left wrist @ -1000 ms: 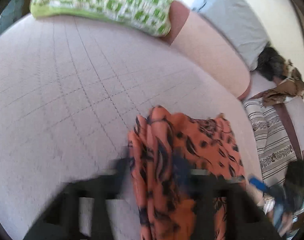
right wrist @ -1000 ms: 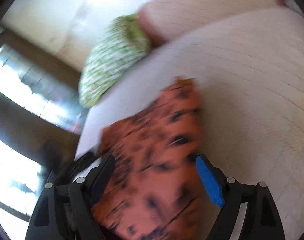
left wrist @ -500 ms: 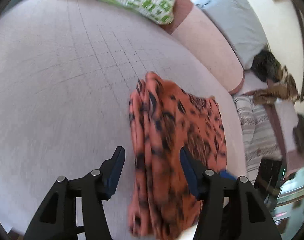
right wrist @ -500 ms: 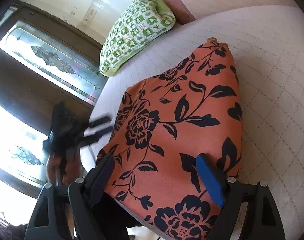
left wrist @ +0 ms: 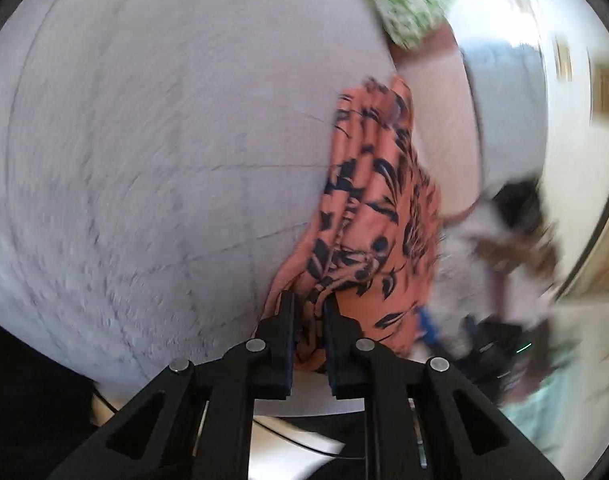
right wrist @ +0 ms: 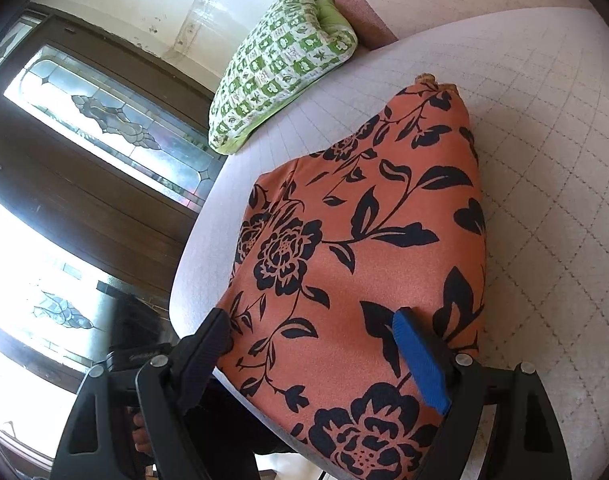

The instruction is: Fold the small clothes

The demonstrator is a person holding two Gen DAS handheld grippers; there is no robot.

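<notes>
An orange garment with black flowers (right wrist: pixel 344 240) lies folded on the pale quilted bed (right wrist: pixel 544 120), near its front edge. My right gripper (right wrist: pixel 310 320) hovers over the garment's near part, jaws wide open, the cloth under them and not pinched. In the left wrist view the same garment (left wrist: pixel 376 208) appears bunched in folds. My left gripper (left wrist: pixel 309 304) is at its near edge. Its jaws are closing, and a fold of the orange cloth sits pinched between the pads.
A green-and-white checked pillow (right wrist: pixel 280 64) lies at the far end of the bed, beside a pink bolster (right wrist: pixel 364 16). A grey pillow (left wrist: pixel 504 100) and a blurred pile of clothes (left wrist: pixel 516 240) sit to the right. A dark door with patterned glass (right wrist: pixel 104 120) stands beyond the bed's left edge.
The left gripper let go of the garment, opened, rolled and shifted to its near edge, then closed on a fold there. The right gripper stayed open over the cloth, sinking a little.
</notes>
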